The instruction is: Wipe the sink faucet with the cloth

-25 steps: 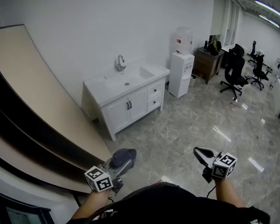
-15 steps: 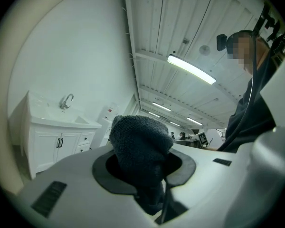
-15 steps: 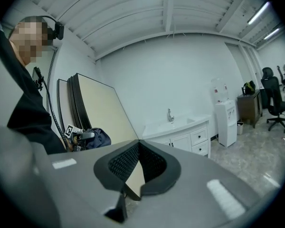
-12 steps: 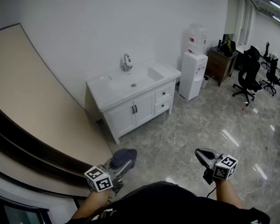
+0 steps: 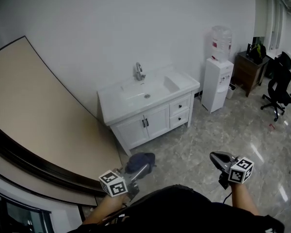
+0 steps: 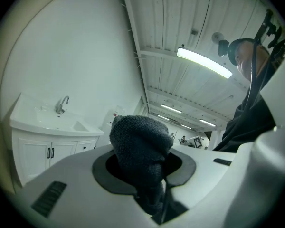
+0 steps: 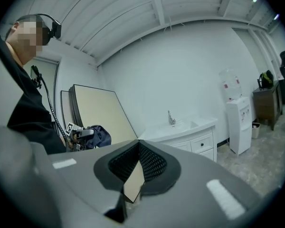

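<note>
A chrome faucet (image 5: 139, 72) stands at the back of a white sink cabinet (image 5: 117, 112) against the far wall, some way ahead of both grippers. My left gripper (image 5: 144, 167) is shut on a bunched dark grey cloth (image 5: 139, 161), which bulges up out of the jaws (image 6: 140, 144). It points level towards the cabinet, with the faucet (image 6: 61, 105) small at the left of its view. At lower right my right gripper (image 5: 215, 156) is shut and holds nothing. Its own view shows the faucet (image 7: 171, 118) ahead and the cloth (image 7: 99, 136) to its left.
A large beige board (image 5: 39, 115) leans on the wall left of the cabinet. Right of it stands a white water dispenser (image 5: 218, 79), then a brown desk (image 5: 250, 64) and black office chairs (image 5: 279, 89). Glossy tiled floor (image 5: 194, 140) lies between me and the sink.
The sink cabinet and faucet have grown larger and slid right and down in the head view as I came closer. Both grippers kept their places and their states.
</note>
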Motion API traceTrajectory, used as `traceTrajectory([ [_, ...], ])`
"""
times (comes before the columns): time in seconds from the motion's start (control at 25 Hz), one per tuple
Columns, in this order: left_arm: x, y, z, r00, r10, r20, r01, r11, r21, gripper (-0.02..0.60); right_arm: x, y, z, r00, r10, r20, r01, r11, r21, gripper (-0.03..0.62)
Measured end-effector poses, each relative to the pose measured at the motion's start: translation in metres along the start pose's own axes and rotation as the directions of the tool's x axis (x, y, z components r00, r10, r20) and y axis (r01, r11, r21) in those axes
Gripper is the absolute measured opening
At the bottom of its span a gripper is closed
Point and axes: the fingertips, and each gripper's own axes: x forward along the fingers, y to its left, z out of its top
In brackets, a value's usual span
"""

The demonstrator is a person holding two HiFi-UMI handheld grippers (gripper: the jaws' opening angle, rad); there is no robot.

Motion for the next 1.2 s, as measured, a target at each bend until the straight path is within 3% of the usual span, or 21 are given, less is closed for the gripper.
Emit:
traceTrajectory([
  [0.16,0.026,0.019,0.008,0.999,0.018,-0.031,-0.018,1.000,0.008,0.115,0.019,-0.031,0.000,1.000,0.018,-0.014,-0.017,1.000,0.022,0.001],
  [0.36,0.055,0.077,0.021,1.000,-0.002,-0.007,0.002,0.999,-0.034,0.115,0.065,-0.064,0.007,0.999,0.006,-0.043,-0.005,1.000,0.022,0.002],
  [0.52,0.075,0.142,0.044,0.999,-0.051,0.002,0.051,0.999,-0.012,0.115,0.121,-0.090,0.029,0.999,-0.042,-0.032,0.042,0.999,-0.006,0.002],
  [0.8,0.078,0.274,0.122,0.997,-0.081,0.005,0.081,0.996,0.039,0.115,0.256,-0.108,0.086,0.997,-0.074,-0.013,0.074,0.996,-0.047,0.002],
  [0.96,0.083,0.333,0.154,0.998,-0.065,0.021,0.064,0.997,0.036,0.115,0.327,-0.108,0.107,1.000,-0.019,-0.024,0.018,1.000,-0.017,0.001],
  [1.2,0.094,0.392,0.161,0.999,0.026,0.034,-0.026,1.000,0.007,0.115,0.389,-0.167,0.099,0.994,0.025,-0.109,-0.030,0.999,-0.044,0.001],
])
